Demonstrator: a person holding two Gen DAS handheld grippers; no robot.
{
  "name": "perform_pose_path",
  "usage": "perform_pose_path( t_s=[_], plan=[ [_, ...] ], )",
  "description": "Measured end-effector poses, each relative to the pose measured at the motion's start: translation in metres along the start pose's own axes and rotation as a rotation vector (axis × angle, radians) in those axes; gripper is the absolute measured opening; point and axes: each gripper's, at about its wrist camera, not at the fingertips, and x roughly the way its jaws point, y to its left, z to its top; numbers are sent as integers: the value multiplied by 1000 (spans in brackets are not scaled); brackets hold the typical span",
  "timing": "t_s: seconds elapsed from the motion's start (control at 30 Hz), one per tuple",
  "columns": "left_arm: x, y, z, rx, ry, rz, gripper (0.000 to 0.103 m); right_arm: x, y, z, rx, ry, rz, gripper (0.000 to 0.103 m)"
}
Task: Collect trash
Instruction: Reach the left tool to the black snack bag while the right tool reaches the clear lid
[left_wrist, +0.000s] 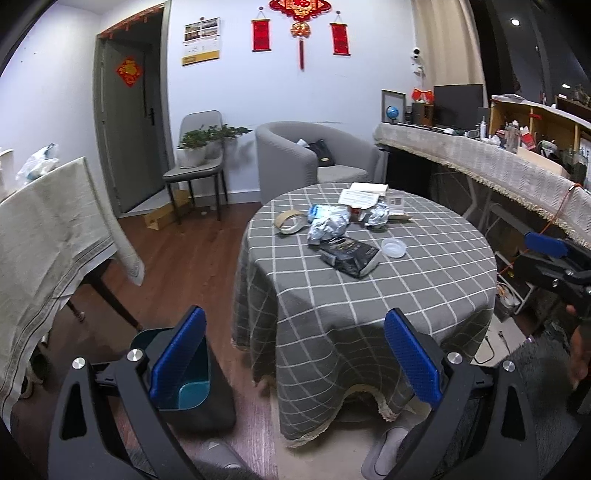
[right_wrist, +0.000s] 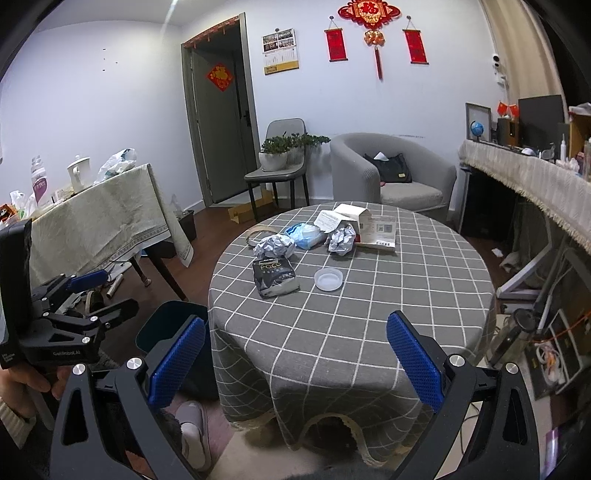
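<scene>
1. Both grippers are spread wide and carry nothing. The left gripper (left_wrist: 295, 354) and the right gripper (right_wrist: 295, 360) hang short of the near edge of the round table (right_wrist: 369, 332), their blue pads over the hanging cloth rather than over any litter.

2. The trash sits well away from the fingers, bunched on the far half of the tabletop: a black foil packet (right_wrist: 275, 278), a clear plastic lid (right_wrist: 328, 279), two crumpled foil balls (right_wrist: 275, 246) and (right_wrist: 341, 238), a blue-and-white wrapper (right_wrist: 304, 234), a tape roll (left_wrist: 290, 221), and a folded paper with small boxes (right_wrist: 369, 229) at the back.

3. The bin (left_wrist: 192, 384) stands on the floor to the left of the table, below the left gripper, with its mouth open upward.

4. Likely trouble, as I judge it:
   - The reach is long, so a low approach could snag the checked cloth and drag the whole pile.
   - The lid lies flat and thin; the pads may slide over it or pinch cloth instead.
   - The foil balls are light and springy, so a glancing close could flick one off the table.
   - The pieces touch or overlap, so grabbing one may lift or scatter a neighbour.
   - The bin is partly hidden behind the left finger in both views, so a release aimed by eye could miss onto the floor.
   - The two grippers are near each other and could collide if both go for the pile.
</scene>
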Motion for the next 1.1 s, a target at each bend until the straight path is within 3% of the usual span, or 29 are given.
perform_pose_path(
  t_s=[0.17,0.3,0.43,0.8,1.1],
  plan=[
    [15,-1,7,5,9,-38,99,13,-3,9,11,8,-3,99],
    [31,3,7,-8,25,-77,99,32,-7,17,-2,36,-7,86],
    [48,8,4,6,45,-106,98,54,-12,20,-23,71,-22,80],
    [105,5,14,95,66,-248,97,120,-30,32,-37,165,-36,65],
    [152,-7,32,180,106,-332,95,177,-33,36,-71,298,-27,55]
  ],
)
